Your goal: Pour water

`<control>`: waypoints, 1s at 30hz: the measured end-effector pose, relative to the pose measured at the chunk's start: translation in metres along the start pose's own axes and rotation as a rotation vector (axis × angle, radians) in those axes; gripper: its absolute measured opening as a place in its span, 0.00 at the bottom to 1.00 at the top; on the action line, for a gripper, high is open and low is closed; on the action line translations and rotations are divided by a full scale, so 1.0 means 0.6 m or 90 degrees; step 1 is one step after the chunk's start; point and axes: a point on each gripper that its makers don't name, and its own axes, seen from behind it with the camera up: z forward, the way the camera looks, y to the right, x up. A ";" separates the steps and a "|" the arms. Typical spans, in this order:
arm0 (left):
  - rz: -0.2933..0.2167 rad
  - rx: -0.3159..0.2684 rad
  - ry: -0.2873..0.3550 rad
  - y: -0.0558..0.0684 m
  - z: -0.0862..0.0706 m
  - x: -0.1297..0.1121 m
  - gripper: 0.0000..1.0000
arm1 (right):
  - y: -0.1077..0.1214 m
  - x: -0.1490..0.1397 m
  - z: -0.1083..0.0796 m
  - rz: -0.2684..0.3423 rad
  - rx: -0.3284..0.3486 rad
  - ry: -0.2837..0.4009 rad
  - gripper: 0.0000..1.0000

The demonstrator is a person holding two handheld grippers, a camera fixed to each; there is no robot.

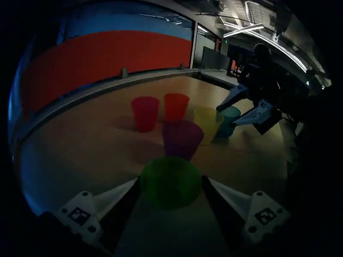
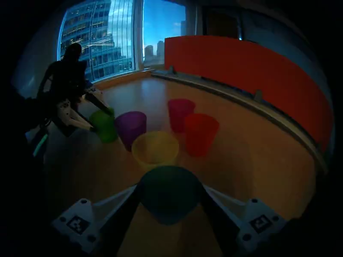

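Note:
My left gripper (image 1: 170,179) is shut on a green cup (image 1: 170,190), with a finger pressing on each side of it. My right gripper (image 2: 170,185) is shut the same way on a dark teal cup (image 2: 170,199). Across the wooden table (image 1: 98,145), the left gripper view shows the right gripper (image 1: 228,115) around the teal cup (image 1: 229,116). The right gripper view shows the left gripper (image 2: 101,121) around the green cup (image 2: 104,126). I cannot tell whether either cup holds water.
Between the two held cups stand a purple cup (image 1: 182,138), a yellow cup (image 1: 208,123), a pink cup (image 1: 145,112) and a red-orange cup (image 1: 176,106), close together. A red partition (image 1: 103,55) runs along the table's far edge. Windows (image 2: 100,38) lie behind the left gripper.

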 end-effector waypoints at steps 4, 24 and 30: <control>0.005 0.004 -0.004 -0.002 0.000 -0.004 1.00 | 0.002 -0.006 -0.003 0.000 -0.003 -0.003 0.94; 0.005 0.005 -0.017 0.001 -0.002 -0.009 1.00 | 0.003 -0.036 -0.006 0.001 -0.014 -0.028 1.00; 0.013 0.013 -0.024 0.000 -0.001 -0.018 1.00 | 0.003 -0.040 -0.012 0.009 -0.020 -0.026 1.00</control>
